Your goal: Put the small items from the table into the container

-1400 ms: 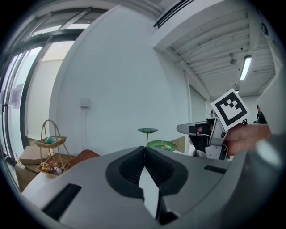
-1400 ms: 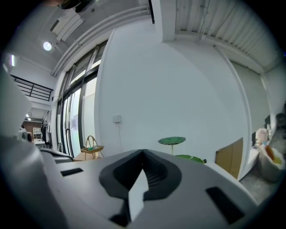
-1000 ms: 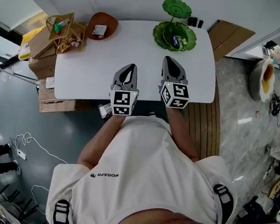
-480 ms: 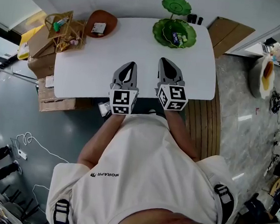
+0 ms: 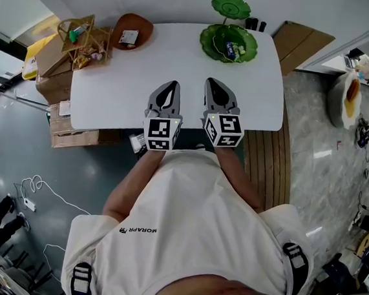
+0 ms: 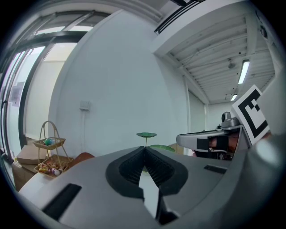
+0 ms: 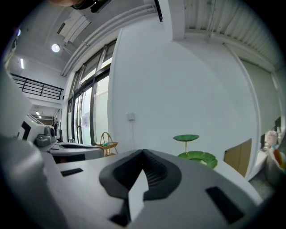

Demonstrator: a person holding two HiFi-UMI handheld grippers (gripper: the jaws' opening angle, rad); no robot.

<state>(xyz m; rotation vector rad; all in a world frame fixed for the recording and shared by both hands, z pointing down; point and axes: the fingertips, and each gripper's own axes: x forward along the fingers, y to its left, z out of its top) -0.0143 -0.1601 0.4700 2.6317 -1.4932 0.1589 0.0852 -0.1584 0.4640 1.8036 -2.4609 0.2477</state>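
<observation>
A green leaf-shaped tiered dish (image 5: 214,37) stands at the far right of the white table (image 5: 147,65), with a few small wrapped items (image 5: 233,50) in its lower bowl. A brown bowl (image 5: 134,34) at the far left corner holds a white packet (image 5: 129,37). My left gripper (image 5: 172,84) and right gripper (image 5: 215,82) hover side by side over the table's near edge, both shut and empty. In the left gripper view the left gripper (image 6: 144,147) points toward the dish (image 6: 161,147). The right gripper (image 7: 144,152) has the dish (image 7: 197,156) ahead to its right.
A wicker two-tier basket stand (image 5: 84,40) with small objects sits off the table's far left corner, above cardboard boxes (image 5: 53,63). Flat cardboard (image 5: 304,48) leans at the right. Two small black objects (image 5: 255,25) stand behind the dish.
The right gripper has drifted a little to the left, closer to the left gripper, and stays shut. The left gripper has not moved.
</observation>
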